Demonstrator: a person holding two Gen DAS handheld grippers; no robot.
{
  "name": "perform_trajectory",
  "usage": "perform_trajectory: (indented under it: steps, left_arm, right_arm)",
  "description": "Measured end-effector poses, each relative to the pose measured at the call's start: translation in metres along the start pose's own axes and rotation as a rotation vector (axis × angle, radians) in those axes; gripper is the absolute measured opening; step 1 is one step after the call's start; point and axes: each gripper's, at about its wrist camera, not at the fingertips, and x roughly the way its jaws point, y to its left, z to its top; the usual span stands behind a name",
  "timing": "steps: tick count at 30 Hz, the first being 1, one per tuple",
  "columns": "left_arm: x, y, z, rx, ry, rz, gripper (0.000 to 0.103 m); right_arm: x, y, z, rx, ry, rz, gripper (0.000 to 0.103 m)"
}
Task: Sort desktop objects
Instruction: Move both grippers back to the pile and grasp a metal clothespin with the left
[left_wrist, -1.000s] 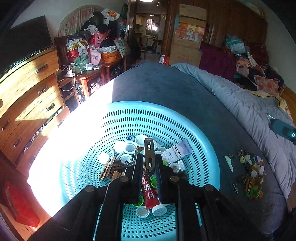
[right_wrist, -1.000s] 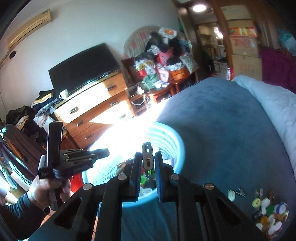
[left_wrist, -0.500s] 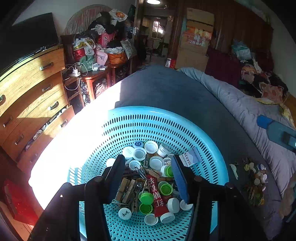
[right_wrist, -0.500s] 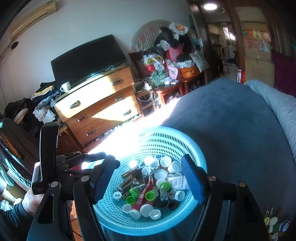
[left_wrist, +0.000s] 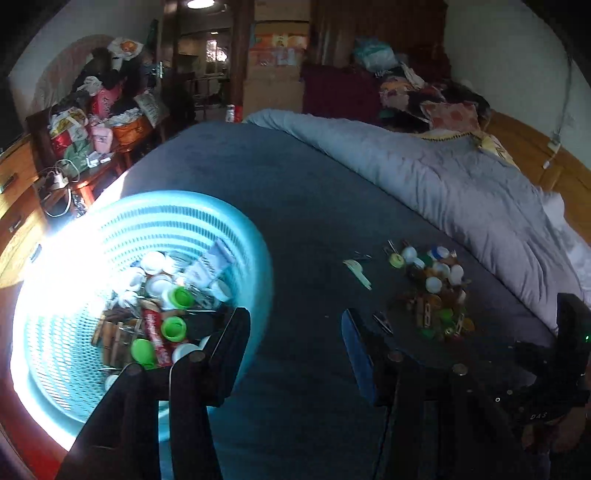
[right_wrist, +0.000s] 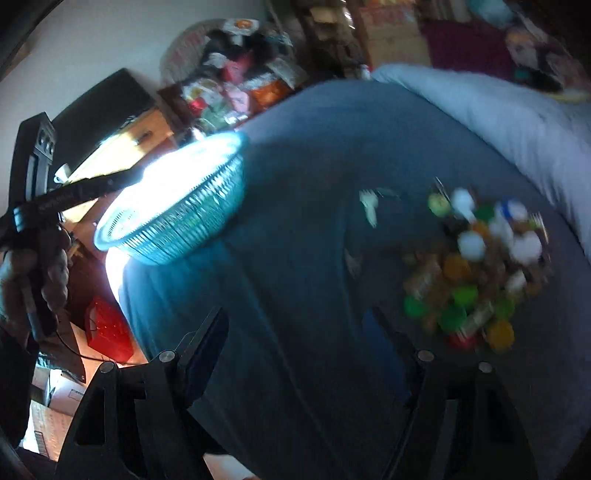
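Observation:
A turquoise perforated basket on the dark blue bed cover holds bottle caps, clothespins and a red tube; it also shows in the right wrist view. A pile of caps and clips lies on the cover to the right, blurred in the right wrist view. My left gripper is open and empty, above the cover between basket and pile. My right gripper is open and empty, above the cover left of the pile.
A pale plastic fork-like piece and a metal clip lie apart from the pile. A grey quilt is bunched along the right. Wooden drawers and a cluttered table stand beyond the bed's left edge.
Both grippers opened and dropped their metal clips over the basket, then swung right, away from the basket toward the pile of small items.

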Motion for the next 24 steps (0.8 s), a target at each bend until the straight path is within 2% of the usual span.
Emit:
perform_trajectory:
  steps: [4, 7, 10, 15, 17, 21, 24]
  left_arm:
    - [0.056, -0.043, -0.008, 0.005, 0.109, -0.077, 0.052]
    - [0.104, -0.063, -0.014, -0.028, 0.191, -0.115, 0.053]
    - [0.145, -0.079, -0.022, -0.046, 0.247, -0.107, 0.052]
    - [0.175, -0.105, -0.026, -0.031, 0.241, -0.048, 0.053]
    - [0.184, -0.110, -0.026, -0.045, 0.242, -0.051, 0.051]
    - [0.195, -0.121, -0.026, -0.020, 0.257, -0.049, 0.042]
    - [0.205, -0.125, -0.028, 0.008, 0.277, -0.012, 0.027]
  right_arm:
    - [-0.024, -0.058, -0.049, 0.126, 0.010, -0.066, 0.075]
    - [-0.035, -0.080, -0.065, 0.176, 0.002, -0.081, 0.075]
    - [-0.037, -0.091, -0.070, 0.210, -0.005, -0.077, 0.075]
    - [-0.030, -0.105, -0.079, 0.233, 0.002, -0.056, 0.075]
    - [-0.025, -0.107, -0.081, 0.235, 0.012, -0.049, 0.075]
    - [-0.021, -0.114, -0.088, 0.247, 0.010, -0.028, 0.075]
    - [-0.020, -0.114, -0.088, 0.236, 0.003, -0.025, 0.075]
